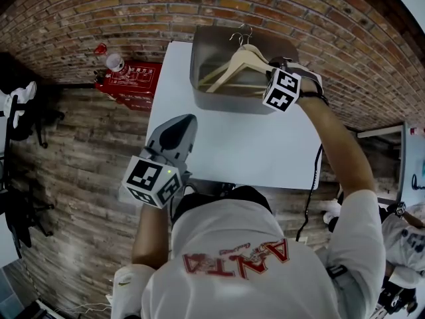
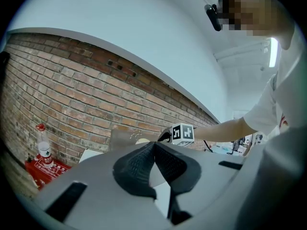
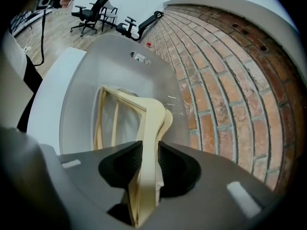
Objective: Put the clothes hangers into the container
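Nearly done, by the look of it. The hangers (image 1: 242,62), wooden, at least two judging by the paired wire hooks, lie inside the grey container (image 1: 199,78) at the far edge of the white table (image 1: 252,145), hooks toward the brick wall.

The right gripper (image 1: 275,64) reaches down over the container's near-right rim. In the right gripper view its pads (image 3: 128,163) sit on either side of the pale hanger arm (image 3: 153,119), close against it with no clear gap, so I read it as pinching the hangers, perhaps only lightly. The far ends look to be down inside the container (image 3: 81,90). Whether the held end rests on the bottom, can't tell.

The left gripper (image 1: 188,119) hovers over the table's near-left corner, well apart from the container. The left gripper view shows its tips (image 2: 154,145) pressed together with nothing between them.

Done: hangers brought over and lowered in. Left: let go and pull the right gripper clear without dragging a hanger back out. No other hanger shows on the table or elsewhere in these views, so this is likely the last drop. Risk: a hanger arm catching on a pad as the gripper lifts.
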Action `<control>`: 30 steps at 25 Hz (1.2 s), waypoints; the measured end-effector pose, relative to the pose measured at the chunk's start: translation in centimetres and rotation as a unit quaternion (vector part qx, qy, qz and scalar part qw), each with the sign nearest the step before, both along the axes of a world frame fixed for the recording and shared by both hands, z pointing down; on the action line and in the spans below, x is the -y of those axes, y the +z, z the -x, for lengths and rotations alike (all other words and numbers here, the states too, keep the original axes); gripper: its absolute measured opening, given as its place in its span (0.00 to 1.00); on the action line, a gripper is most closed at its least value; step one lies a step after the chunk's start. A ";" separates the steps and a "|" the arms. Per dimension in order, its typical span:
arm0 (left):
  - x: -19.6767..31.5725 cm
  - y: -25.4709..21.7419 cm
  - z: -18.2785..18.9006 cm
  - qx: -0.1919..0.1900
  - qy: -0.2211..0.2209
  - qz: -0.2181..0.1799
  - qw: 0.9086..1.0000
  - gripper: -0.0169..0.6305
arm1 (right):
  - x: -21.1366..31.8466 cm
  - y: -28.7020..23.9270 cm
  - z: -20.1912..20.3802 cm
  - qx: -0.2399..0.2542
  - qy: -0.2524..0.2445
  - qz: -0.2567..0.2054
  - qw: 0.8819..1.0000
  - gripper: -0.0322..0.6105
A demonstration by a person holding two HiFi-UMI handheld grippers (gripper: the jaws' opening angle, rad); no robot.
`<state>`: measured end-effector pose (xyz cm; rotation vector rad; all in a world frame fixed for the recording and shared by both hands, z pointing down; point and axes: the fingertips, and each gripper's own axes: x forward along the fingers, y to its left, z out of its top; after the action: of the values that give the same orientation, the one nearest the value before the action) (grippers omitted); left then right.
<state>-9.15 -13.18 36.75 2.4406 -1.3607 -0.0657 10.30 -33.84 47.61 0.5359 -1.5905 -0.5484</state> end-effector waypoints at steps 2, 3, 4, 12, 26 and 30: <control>-0.2 -0.2 -0.1 -0.003 0.002 -0.001 1.000 0.04 | -0.1 -0.8 0.0 0.023 0.009 -0.003 1.000 0.23; -0.3 -0.3 -0.2 -0.004 0.004 -0.002 1.000 0.04 | -0.2 -1.4 0.1 0.042 0.014 -0.006 0.999 0.23; -0.4 -0.5 -0.2 -0.004 0.005 -0.004 1.000 0.04 | -0.4 -2.2 0.2 0.063 0.020 -0.011 0.998 0.23; -0.8 -1.6 -1.1 0.010 0.025 -0.020 0.999 0.04 | -3.6 -7.8 -0.1 0.154 0.042 -0.070 0.985 0.08; -2.8 -4.4 -4.5 0.031 0.088 -0.056 0.994 0.04 | -14.4 -15.4 -3.3 0.295 0.119 -0.132 0.939 0.05; -3.4 -5.0 -5.1 0.033 0.100 -0.066 0.992 0.04 | -17.7 -16.7 -4.6 0.362 0.163 -0.140 0.907 0.05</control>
<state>-4.01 -9.74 31.80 2.6982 -1.1654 -0.0251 14.93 -16.12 30.86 1.3125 -2.0634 -0.3320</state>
